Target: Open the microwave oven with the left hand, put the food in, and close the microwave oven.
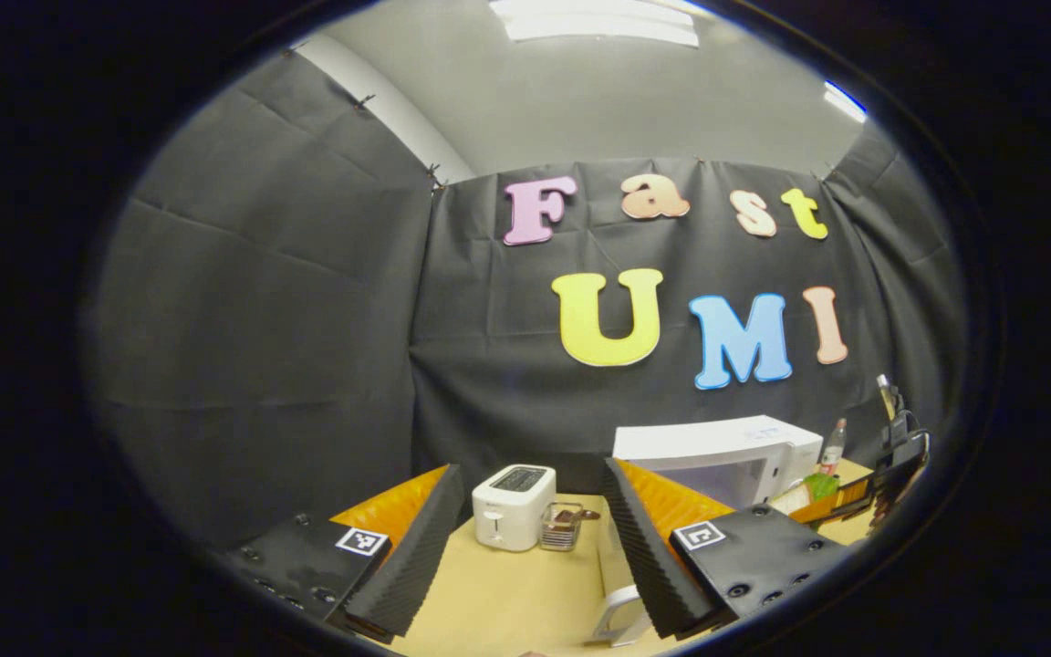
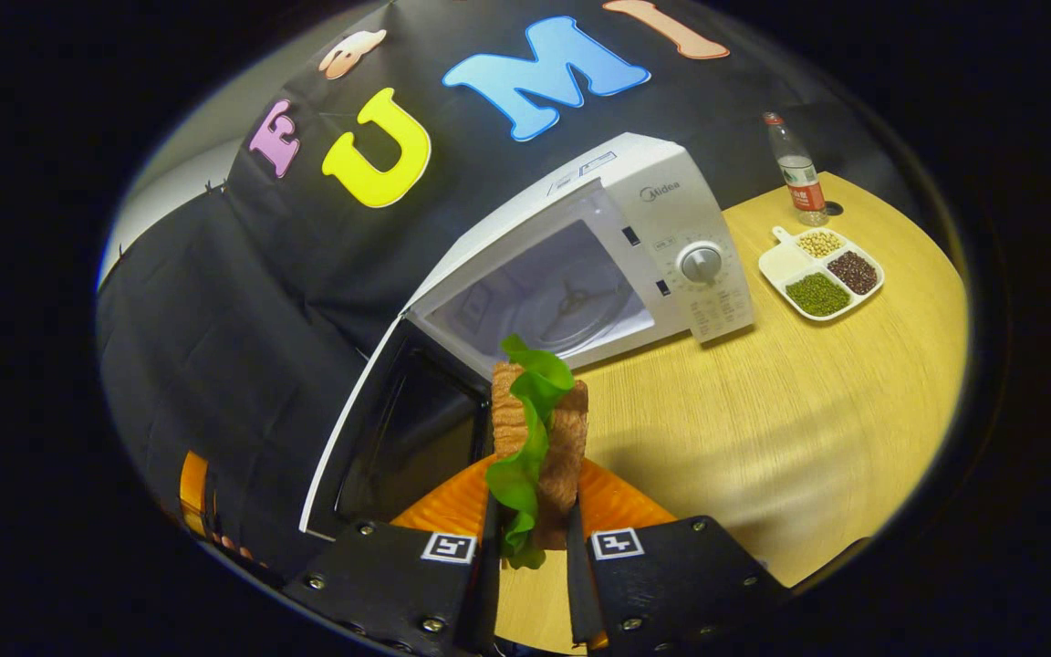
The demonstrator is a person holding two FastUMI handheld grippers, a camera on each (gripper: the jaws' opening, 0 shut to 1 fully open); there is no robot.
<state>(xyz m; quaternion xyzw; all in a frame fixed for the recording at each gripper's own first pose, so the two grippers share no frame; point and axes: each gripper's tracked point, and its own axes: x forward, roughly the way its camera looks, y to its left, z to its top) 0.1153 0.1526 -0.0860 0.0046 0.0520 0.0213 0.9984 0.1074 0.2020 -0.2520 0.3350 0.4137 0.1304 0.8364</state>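
We've got the sandwich [image 2: 539,438] clamped btwn right jaws: soft, light, squashy, so grip gently mid-stack. Left jaws apart, empty.

white microwave [image 2: 662,228], green-leafed brown sandwich [image 2: 539,429]

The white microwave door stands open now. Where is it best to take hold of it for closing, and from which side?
Probably the free outer edge of the open white microwave door, from its outer side, pushing toward the cavity: it swings out leftward, hinged beside the white microwave.
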